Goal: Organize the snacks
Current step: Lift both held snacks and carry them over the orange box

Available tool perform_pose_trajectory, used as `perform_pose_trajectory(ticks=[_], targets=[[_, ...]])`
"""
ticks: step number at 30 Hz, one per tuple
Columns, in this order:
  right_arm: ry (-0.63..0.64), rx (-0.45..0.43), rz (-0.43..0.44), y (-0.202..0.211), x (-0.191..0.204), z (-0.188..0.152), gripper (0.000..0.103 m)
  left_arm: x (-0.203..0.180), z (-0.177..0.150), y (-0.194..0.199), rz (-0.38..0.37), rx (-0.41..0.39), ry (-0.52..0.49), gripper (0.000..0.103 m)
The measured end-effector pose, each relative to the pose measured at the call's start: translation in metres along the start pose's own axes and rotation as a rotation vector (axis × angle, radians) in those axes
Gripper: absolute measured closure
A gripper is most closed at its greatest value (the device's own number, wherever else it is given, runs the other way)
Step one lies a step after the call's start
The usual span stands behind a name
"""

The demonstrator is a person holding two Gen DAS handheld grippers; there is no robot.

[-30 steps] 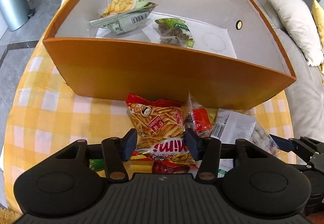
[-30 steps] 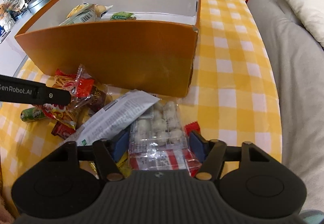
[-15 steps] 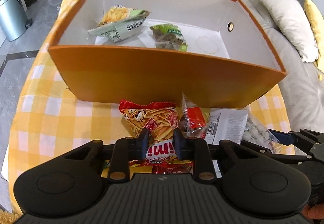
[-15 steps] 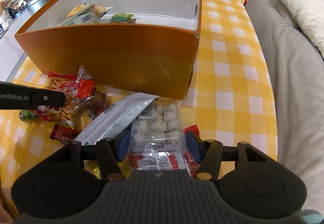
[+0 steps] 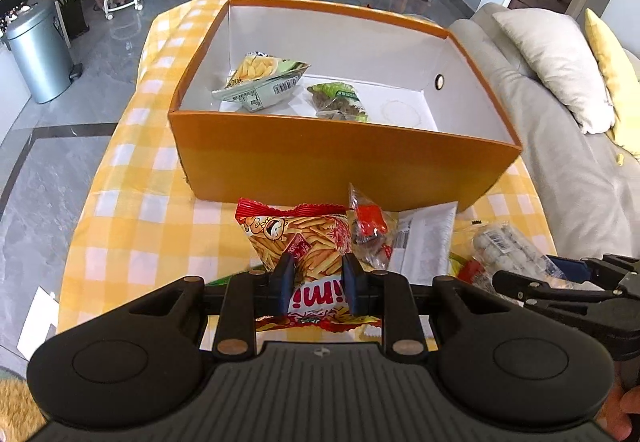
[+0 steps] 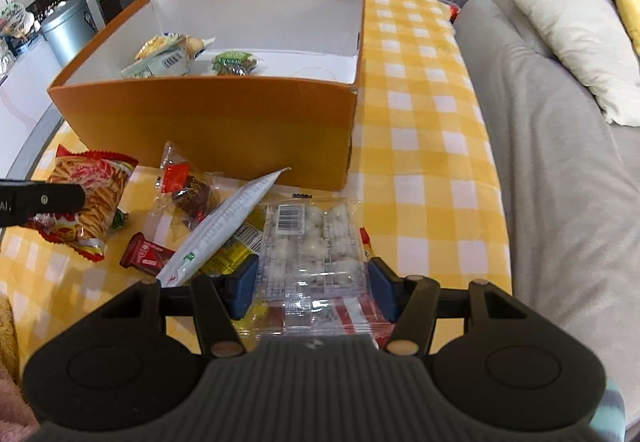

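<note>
1. The left gripper (image 5: 315,274) has narrow jaws pinching the red fries bag (image 5: 308,242), with the orange box (image 5: 340,158) beyond its tips.
2. Only the right wrist view shows the right gripper (image 6: 312,278), its jaws clamping the clear tray of white sweets (image 6: 312,242).
3. That view alone shows a small brown bar (image 6: 146,255) left of those jaws.

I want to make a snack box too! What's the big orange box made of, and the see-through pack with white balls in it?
The orange box looks like stiff cardboard: matte orange outside, plain white inside, with straight folded corners and thin walls. The see-through pack looks like thin, shiny plastic film: the white balls show through it, it crinkles and glints, and a barcode label is stuck on it.
</note>
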State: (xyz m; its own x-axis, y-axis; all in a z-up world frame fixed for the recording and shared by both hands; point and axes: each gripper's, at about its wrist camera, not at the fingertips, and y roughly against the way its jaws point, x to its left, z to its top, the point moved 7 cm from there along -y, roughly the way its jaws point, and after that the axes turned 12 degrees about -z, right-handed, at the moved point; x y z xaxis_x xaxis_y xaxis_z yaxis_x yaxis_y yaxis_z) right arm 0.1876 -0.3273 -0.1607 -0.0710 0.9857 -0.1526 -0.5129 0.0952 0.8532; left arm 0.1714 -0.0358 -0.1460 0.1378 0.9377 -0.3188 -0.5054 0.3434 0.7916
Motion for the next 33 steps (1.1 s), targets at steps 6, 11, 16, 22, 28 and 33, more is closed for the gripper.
perform_pose_trajectory(ticks=[6,11,16,22,28,33], targets=[[-0.018,-0.042,0.018,0.025,0.0,-0.002,0.046,-0.008,-0.008,0.019,-0.011,-0.031,-0.025,0.075],[-0.016,-0.07,0.028,0.045,0.004,-0.007,0.046,-0.013,-0.013,0.034,-0.018,-0.062,-0.038,0.075],[-0.023,-0.096,0.043,0.063,0.005,-0.012,0.046,-0.018,-0.015,0.046,-0.021,-0.087,-0.051,0.075],[-0.037,-0.119,0.061,0.078,0.004,-0.015,0.046,-0.022,-0.015,0.057,-0.026,-0.112,-0.061,0.075],[-0.055,-0.145,0.076,0.088,0.001,-0.011,0.046,-0.026,-0.009,0.065,-0.032,-0.141,-0.077,0.075],[-0.064,-0.168,0.09,0.096,-0.001,-0.001,0.046,-0.029,0.001,0.069,-0.034,-0.162,-0.09,0.076]])
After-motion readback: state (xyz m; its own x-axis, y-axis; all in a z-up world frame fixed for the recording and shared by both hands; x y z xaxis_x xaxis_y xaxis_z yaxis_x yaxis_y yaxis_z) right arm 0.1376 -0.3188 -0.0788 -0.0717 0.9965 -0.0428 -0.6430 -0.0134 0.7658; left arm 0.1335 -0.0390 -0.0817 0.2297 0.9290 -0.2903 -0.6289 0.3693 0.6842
